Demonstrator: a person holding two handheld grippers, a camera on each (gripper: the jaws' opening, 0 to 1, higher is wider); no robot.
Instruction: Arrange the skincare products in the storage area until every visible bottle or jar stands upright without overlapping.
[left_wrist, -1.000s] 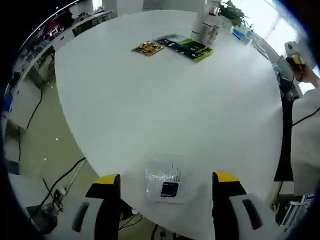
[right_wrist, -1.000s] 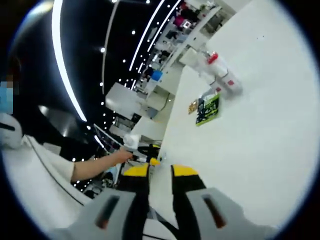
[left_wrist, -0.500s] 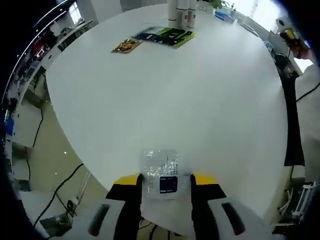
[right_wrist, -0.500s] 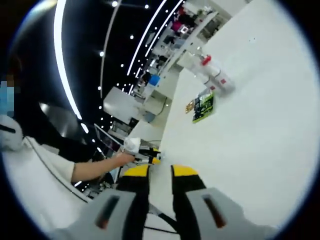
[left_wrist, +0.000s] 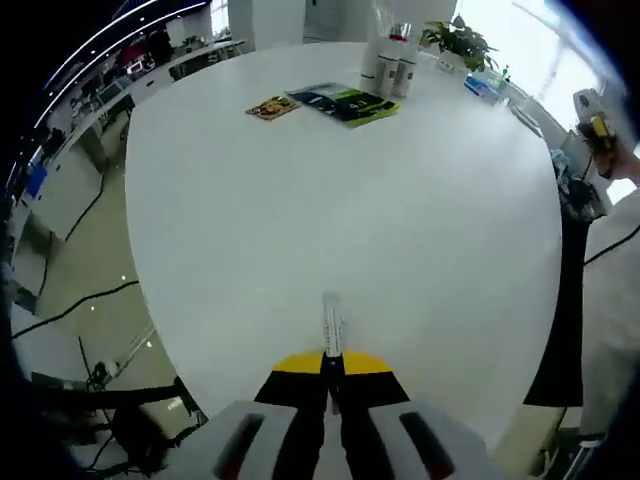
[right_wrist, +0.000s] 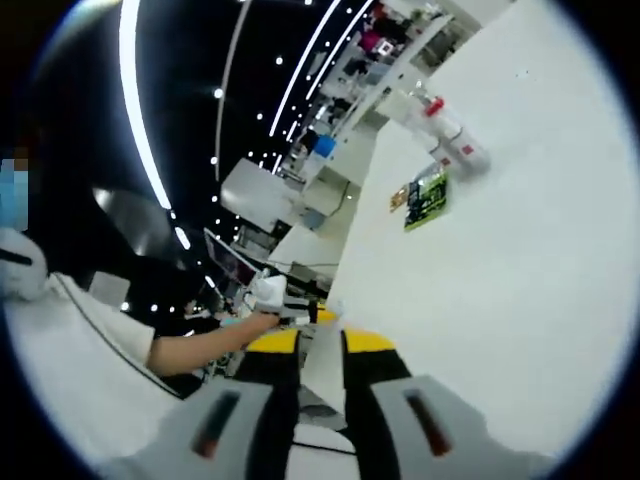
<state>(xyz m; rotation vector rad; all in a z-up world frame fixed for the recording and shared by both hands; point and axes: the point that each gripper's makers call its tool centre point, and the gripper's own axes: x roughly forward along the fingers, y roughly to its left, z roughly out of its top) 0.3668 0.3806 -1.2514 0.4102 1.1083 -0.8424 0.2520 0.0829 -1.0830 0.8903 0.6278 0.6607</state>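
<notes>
Left gripper view: sachet (left_wrist: 330, 328) edge-on between tongs (left_wrist: 331, 362)

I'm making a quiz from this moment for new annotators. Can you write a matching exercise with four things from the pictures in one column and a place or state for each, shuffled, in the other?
Things:
1. clear sachet
2. bottles
3. green and black leaflet
4. potted plant

Places or states:
A. standing upright at the far side of the white table
B. lying flat on the table just in front of the bottles
C. pinched edge-on in the left gripper
D. beyond the table's far edge, to the right of the bottles

Pairs: 1-C, 2-A, 3-B, 4-D
</notes>
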